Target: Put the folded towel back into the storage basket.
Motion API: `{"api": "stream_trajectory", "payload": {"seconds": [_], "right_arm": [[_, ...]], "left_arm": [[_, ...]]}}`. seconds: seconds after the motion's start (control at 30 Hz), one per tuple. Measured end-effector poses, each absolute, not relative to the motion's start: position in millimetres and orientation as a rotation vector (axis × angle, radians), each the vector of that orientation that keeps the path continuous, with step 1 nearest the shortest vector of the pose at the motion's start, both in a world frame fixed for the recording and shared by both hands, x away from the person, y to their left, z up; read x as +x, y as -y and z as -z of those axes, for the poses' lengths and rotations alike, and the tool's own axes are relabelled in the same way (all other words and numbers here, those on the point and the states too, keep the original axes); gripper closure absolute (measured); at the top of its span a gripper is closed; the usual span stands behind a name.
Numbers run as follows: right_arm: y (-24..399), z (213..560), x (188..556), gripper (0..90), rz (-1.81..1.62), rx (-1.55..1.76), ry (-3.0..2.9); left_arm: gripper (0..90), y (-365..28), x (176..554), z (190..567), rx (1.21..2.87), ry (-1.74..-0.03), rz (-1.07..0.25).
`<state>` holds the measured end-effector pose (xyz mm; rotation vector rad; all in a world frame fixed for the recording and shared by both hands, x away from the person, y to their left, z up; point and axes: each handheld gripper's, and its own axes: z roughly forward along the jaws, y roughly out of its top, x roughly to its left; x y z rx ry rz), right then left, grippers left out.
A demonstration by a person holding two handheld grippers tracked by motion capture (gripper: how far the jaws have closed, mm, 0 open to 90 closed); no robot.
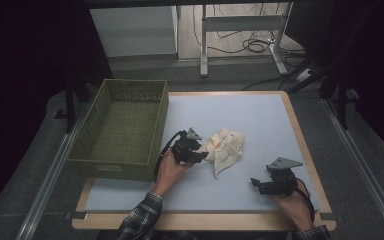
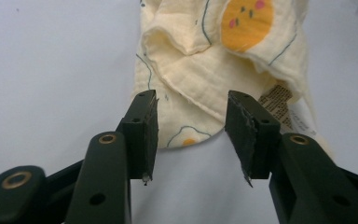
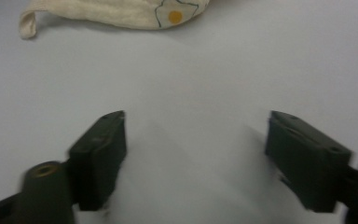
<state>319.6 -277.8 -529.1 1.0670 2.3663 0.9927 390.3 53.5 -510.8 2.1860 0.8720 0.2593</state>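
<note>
Hovering at the cloth's nine o'clock edge, my left gripper stood apart, unclamped (fabric between the pads); my right gripper gaped over bare table, cloth at twelve o'clock.

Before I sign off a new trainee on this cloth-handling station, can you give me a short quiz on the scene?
1. True or false: the left claw is clamped on the cloth.
2. What stands left of the cloth? A) green basket B) metal bowl C) cardboard box
3. What lies between the open jaws of the right claw?

Key: 1 false, its jaws stand open at the cloth's edge; 2 A; 3 bare table mat.
</note>
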Motion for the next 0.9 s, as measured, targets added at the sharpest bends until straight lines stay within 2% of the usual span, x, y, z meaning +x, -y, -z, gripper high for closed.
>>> {"api": "stream_trajectory", "payload": {"seconds": [0.1,0.13,0.17,0.2,0.23,0.27,0.3,0.43,0.57,0.7,0.9], "right_arm": [[276,527,318,36.1,-1.000,1.052,-2.378],[276,527,318,36.1,-1.000,1.052,-2.378],[272,526,318,40.8,-1.024,1.037,-2.404],[272,526,318,40.8,-1.024,1.037,-2.404],[268,525,319,46.0,-1.062,1.016,-2.427],[268,525,319,46.0,-1.062,1.016,-2.427],[262,524,320,49.9,-1.112,0.996,-2.452],[246,521,323,54.7,-1.158,0.935,-2.499],[226,518,326,55.9,-1.197,0.877,-2.542],[204,516,334,55.2,-1.213,0.836,-2.568],[175,522,348,49.5,-1.177,0.838,-2.581]], "left_arm": [[52.8,-50,390,517,2.172,-0.856,-0.251],[51.8,-50,390,517,2.172,-0.856,-0.251],[50.9,-47,390,519,2.167,-0.831,-0.246],[49.6,-47,390,519,2.167,-0.831,-0.246],[48.9,-44,390,521,2.170,-0.810,-0.250],[48.9,-44,390,521,2.170,-0.810,-0.250],[48.9,-42,392,524,2.185,-0.803,-0.259],[53.7,-43,399,534,2.209,-0.793,-0.267],[61.7,-48,401,539,2.170,-0.779,-0.263],[65.8,-51,403,541,2.139,-0.797,-0.241],[66.1,-51,402,542,2.140,-0.795,-0.250]]}}
